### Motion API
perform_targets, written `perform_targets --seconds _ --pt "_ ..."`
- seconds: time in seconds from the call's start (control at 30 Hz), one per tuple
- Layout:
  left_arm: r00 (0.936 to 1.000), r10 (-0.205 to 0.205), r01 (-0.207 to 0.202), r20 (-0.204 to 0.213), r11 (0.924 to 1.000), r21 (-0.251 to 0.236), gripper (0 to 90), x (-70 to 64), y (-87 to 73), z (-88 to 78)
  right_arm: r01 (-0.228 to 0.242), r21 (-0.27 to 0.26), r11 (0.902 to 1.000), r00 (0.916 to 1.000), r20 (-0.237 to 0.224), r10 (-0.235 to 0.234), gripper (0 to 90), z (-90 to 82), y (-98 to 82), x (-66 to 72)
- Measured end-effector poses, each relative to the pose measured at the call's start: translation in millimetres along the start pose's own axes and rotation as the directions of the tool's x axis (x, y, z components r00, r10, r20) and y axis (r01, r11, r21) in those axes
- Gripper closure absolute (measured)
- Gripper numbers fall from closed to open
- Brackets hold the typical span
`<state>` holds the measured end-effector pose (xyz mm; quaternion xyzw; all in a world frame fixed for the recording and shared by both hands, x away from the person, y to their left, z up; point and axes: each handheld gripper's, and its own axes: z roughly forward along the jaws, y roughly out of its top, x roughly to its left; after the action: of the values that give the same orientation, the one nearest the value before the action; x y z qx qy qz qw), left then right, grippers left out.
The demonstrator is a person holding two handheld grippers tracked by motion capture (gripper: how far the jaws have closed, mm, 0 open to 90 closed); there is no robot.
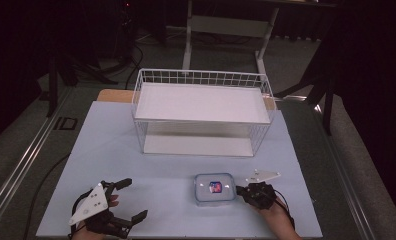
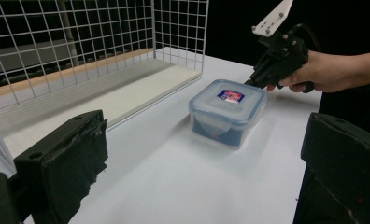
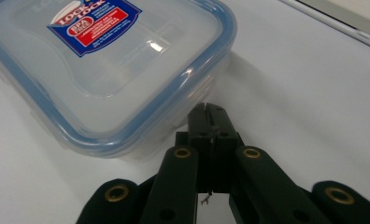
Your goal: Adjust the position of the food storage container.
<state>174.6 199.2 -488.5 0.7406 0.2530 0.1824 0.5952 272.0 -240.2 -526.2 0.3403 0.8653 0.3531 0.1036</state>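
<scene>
While the left gripper (image 1: 128,201) rests at about seven o'clock on the pale blue table (image 1: 106,150), its jaws stand wide apart with nothing between them; in the left gripper view the two black pads (image 2: 64,163) frame the scene from either side. Toward the centre, at roughly six o'clock from the wire basket (image 1: 202,112), sits the lidded plastic container (image 1: 214,189), a clear box with a blue-rimmed lid and a red-and-blue label, flat on the table and well apart from the basket. At about five o'clock on the table, the right gripper (image 1: 240,189) points at the container's right-hand wall; its jaws are fully closed on themselves, holding nothing. In the right gripper view the closed tip (image 3: 210,112) lies just beside the container's corner (image 3: 206,70), at or very near the rim; whether it actually touches cannot be told.

Progress, as a judgement: the work appears to be at its opening stage. The container's lid is on, the box has not been lifted, and the white shelves of the basket carry nothing. What seems in hand is either a nudge of the box or work on a side latch with the closed tip. Gripping, lifting and any placing in the basket all remain to be done.
</scene>
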Motion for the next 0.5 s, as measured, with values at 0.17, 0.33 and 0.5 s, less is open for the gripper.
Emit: perform_targets --seconds 0.17,0.33,0.5 --pt "1.0 -0.001 0.001 0.003 1.0 0.001 1.5 -0.1 -0.1 -0.1 0.018 -0.003 0.9998 0.9991 -0.04 -0.018 90.0 8.4 7.6 10.1" --pt "1.0 0.001 -0.001 0.003 1.0 0.005 1.6 -0.2 -0.5 -0.2 0.024 -0.015 0.9996 0.999 -0.037 -0.025 90.0 5.9 8.5 10.9" --pt "1.0 -0.001 0.001 0.005 1.0 0.007 1.6 -0.2 -0.6 1.0 0.011 -0.017 0.9998 0.9993 -0.036 -0.011 90.0 -3.1 3.8 10.4"
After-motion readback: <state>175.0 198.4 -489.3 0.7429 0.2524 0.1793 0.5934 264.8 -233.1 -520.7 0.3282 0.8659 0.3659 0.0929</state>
